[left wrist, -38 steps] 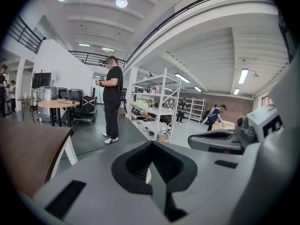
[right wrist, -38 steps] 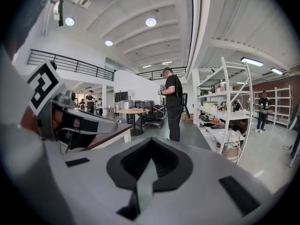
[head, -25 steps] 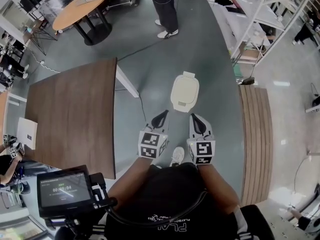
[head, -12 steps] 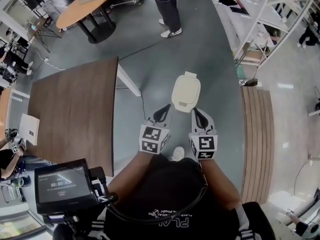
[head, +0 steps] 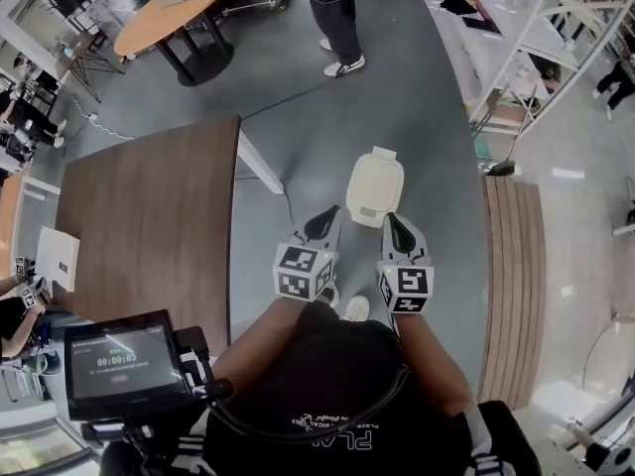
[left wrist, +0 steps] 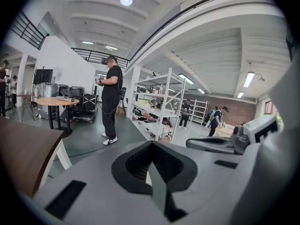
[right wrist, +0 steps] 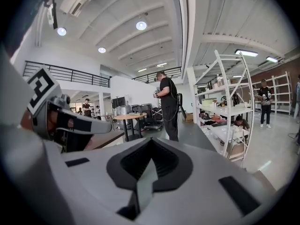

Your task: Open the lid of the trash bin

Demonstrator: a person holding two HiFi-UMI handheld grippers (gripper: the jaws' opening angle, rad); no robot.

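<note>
A small black-framed screen (head: 117, 362) at the head view's lower left shows a row of pale digits like a timer, beginning 00:00; the last pair is too small to read. The person's black shirt (head: 337, 395) bears white capitals, seen upside down, beginning PLA, with a smaller unreadable line beside them. The white cubes (head: 303, 271) on both grippers carry black square code markers.

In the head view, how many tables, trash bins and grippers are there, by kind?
Tables: 2, the rectangular table and the round table
Trash bins: 1, the trash bin
Grippers: 2, the left gripper and the right gripper
Total: 5
</note>
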